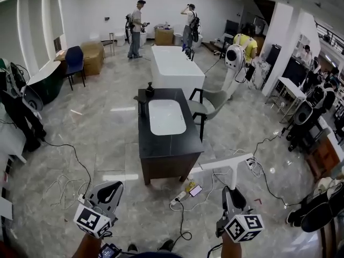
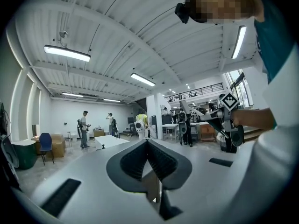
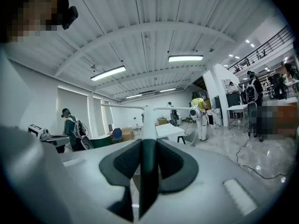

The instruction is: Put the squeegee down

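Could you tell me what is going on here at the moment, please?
A person stands in a large workshop with a gripper in each hand. The right gripper is shut on the handle of a white squeegee, held in the air with its blade end pointing forward. The left gripper is shut and empty. A dark table stands ahead; the squeegee is not yet set down.

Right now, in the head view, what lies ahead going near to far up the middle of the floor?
Power strip → phone → dark table → white table → cardboard box.
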